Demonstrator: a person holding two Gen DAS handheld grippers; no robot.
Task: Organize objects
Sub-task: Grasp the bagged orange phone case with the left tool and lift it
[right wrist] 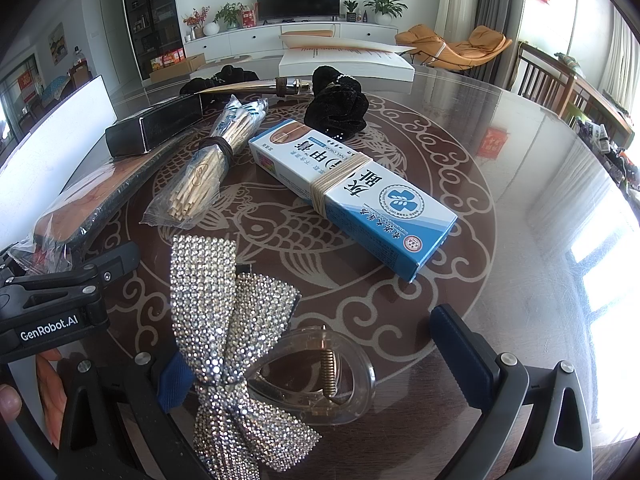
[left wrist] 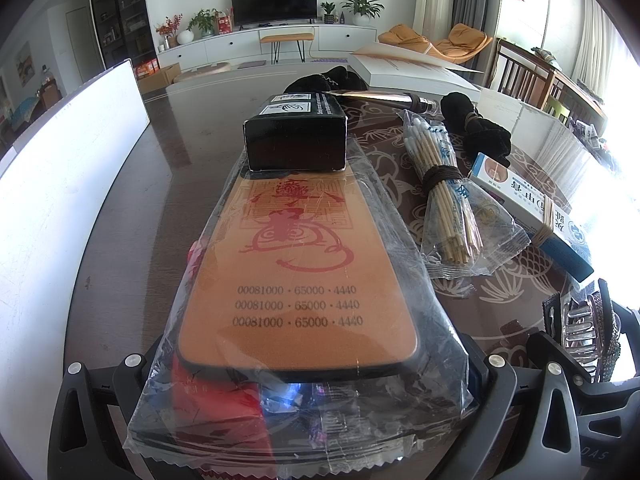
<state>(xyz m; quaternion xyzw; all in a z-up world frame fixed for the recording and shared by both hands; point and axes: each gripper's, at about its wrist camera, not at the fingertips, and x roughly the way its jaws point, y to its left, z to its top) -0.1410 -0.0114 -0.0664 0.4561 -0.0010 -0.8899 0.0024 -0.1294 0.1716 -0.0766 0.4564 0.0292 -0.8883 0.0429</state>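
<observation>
Right wrist: rhinestone hair clip [right wrist: 248, 344] lies between the spread right gripper [right wrist: 320, 364] fingers — untouched.

I see a flat orange card [left wrist: 298, 276] with red print, sealed in clear wrap, lying lengthwise with a black box [left wrist: 296, 140] on its far end. Beside it lie bagged cotton swabs [right wrist: 204, 172], a blue-white carton [right wrist: 352, 196] bound by rubber bands, and a rhinestone bow clip [right wrist: 236, 344].
</observation>
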